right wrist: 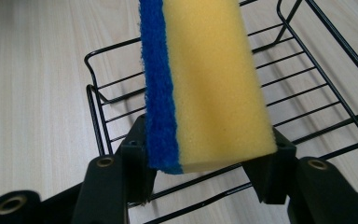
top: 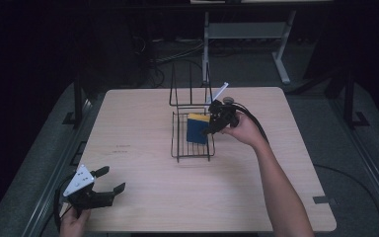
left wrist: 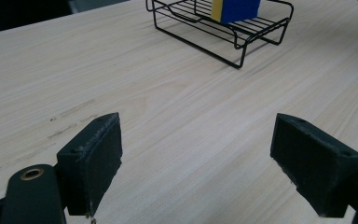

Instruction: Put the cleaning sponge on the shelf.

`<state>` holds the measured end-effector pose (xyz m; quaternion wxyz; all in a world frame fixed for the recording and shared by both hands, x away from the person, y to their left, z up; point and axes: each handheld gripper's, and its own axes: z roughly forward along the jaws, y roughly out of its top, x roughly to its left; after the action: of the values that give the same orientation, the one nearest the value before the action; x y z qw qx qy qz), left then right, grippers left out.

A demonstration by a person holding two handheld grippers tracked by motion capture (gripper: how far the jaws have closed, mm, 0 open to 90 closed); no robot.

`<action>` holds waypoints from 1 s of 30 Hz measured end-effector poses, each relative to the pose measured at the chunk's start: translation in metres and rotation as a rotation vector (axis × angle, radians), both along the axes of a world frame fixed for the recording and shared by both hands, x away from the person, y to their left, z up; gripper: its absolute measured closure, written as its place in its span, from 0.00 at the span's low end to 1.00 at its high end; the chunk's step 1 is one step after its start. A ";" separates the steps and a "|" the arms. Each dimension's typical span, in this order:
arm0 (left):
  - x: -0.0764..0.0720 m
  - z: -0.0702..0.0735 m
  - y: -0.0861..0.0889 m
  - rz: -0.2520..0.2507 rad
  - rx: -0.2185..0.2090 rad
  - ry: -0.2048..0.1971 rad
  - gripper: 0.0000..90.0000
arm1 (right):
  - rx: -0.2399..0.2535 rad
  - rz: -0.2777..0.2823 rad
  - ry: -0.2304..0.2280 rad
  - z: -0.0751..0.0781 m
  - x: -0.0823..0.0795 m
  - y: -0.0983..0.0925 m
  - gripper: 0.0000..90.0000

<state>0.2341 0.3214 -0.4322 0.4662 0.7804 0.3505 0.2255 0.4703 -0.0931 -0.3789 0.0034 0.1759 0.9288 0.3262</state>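
Sponge, yellow foam with blue scrub face, stands on edge in wire rack, long axis upright. Right gripper at its side; fingers flank sponge, contact unclear. Left gripper far from rack at near worktop edge, fingers spread, empty.

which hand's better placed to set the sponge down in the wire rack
Right. The right gripper has the sponge between its jaws, over the wire rack. The left gripper waits open, far off.
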 end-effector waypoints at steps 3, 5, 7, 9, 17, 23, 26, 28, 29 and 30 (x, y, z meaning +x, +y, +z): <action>0.000 0.000 0.000 0.000 0.001 0.000 0.18 | 0.001 -0.003 -0.001 0.000 0.000 0.000 0.50; 0.000 0.000 0.000 0.000 0.001 -0.001 0.18 | 0.005 -0.005 -0.004 0.001 0.000 0.001 0.49; 0.000 0.000 0.000 0.002 -0.002 0.000 0.18 | 0.005 -0.006 -0.002 0.001 -0.001 0.001 0.47; 0.000 0.000 -0.001 0.002 -0.003 -0.001 0.18 | 0.009 -0.009 0.002 0.002 -0.001 0.000 0.46; -0.001 0.001 -0.001 0.000 0.004 -0.003 0.18 | 0.004 -0.018 0.005 0.002 -0.002 -0.001 0.43; -0.001 0.000 0.000 0.002 0.001 -0.003 0.18 | 0.020 -0.034 0.000 -0.001 -0.003 -0.003 0.40; -0.001 0.000 -0.001 0.003 0.000 -0.002 0.18 | 0.024 -0.038 -0.002 -0.003 -0.004 -0.006 0.38; 0.000 0.000 -0.001 0.001 0.001 -0.002 0.18 | 0.040 -0.039 0.005 -0.004 -0.005 -0.008 0.37; 0.000 0.000 -0.001 0.002 0.001 -0.002 0.18 | 0.039 -0.036 0.001 -0.004 -0.005 -0.009 0.36; 0.000 0.000 -0.001 0.001 0.002 -0.002 0.18 | 0.040 -0.041 0.002 -0.004 -0.005 -0.010 0.35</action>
<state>0.2342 0.3201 -0.4322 0.4655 0.7805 0.3504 0.2268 0.4657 -0.1032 -0.3827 0.0058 0.1954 0.9183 0.3444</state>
